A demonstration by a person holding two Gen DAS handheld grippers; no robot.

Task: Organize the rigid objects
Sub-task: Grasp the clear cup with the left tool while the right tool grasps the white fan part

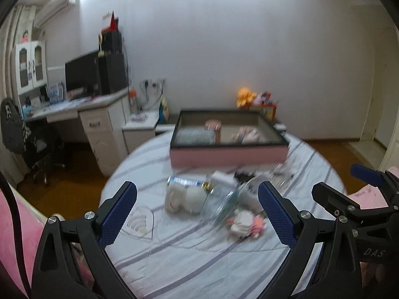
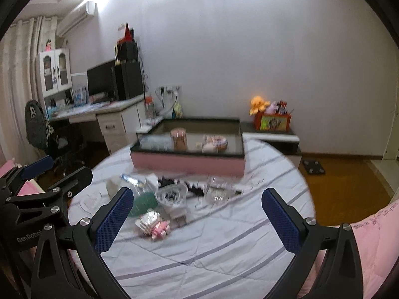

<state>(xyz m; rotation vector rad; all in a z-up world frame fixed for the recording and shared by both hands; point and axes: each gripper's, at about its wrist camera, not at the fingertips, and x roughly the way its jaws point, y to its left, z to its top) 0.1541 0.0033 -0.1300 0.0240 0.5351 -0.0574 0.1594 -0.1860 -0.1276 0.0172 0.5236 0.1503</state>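
Observation:
A pink storage box with a dark rim (image 1: 228,155) (image 2: 187,163) stands at the far side of the round table with the striped cloth (image 1: 199,249) (image 2: 212,244). It holds a pink jar (image 2: 178,138) and a few other items. In front of it lies a loose pile: a blue-labelled can (image 1: 185,182), a glass bowl (image 1: 220,205), a clear cup (image 2: 172,194), a glass (image 2: 218,190), a white plug (image 2: 178,215) and a pink-white toy (image 1: 245,223) (image 2: 153,225). My left gripper (image 1: 197,214) and right gripper (image 2: 198,220) are both open and empty, short of the pile.
A white desk with a monitor (image 1: 82,74) and a black chair (image 1: 37,139) stand at the left. A low cabinet with an orange plush (image 2: 259,104) is behind the table. A scale (image 2: 313,166) lies on the wooden floor. Pink bedding (image 2: 374,236) is close on the right.

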